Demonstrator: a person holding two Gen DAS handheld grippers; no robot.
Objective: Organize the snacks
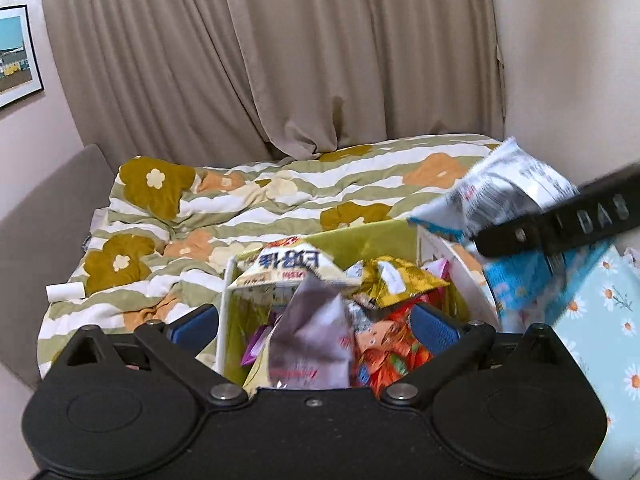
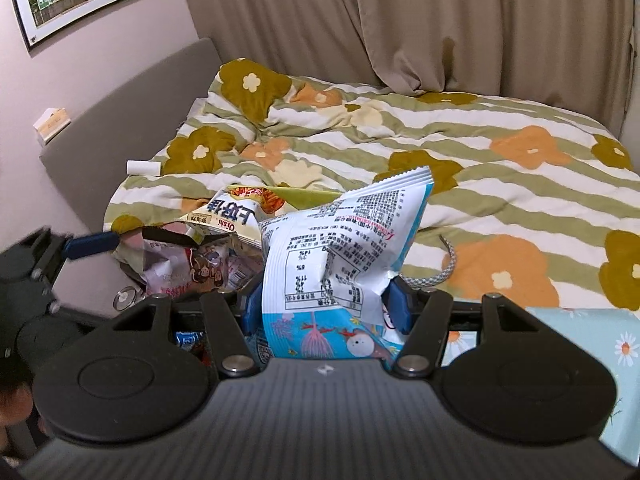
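The right gripper (image 2: 324, 300) clamps a crinkly white-and-blue snack bag (image 2: 344, 248), while the left gripper (image 1: 316, 320) gapes wide above glossy, crumpled packets (image 1: 320, 320) in a box (image 1: 360, 236).

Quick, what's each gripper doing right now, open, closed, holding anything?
Left gripper: open wide above the box of snacks, gripping nothing.
Right gripper: shut on the white and blue snack bag.

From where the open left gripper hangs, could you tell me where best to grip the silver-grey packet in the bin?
Probably the silver-grey packet's upper edge, from above. It stands tallest in the bin, between the left gripper's open fingers, while neighbouring packets crowd its lower part.
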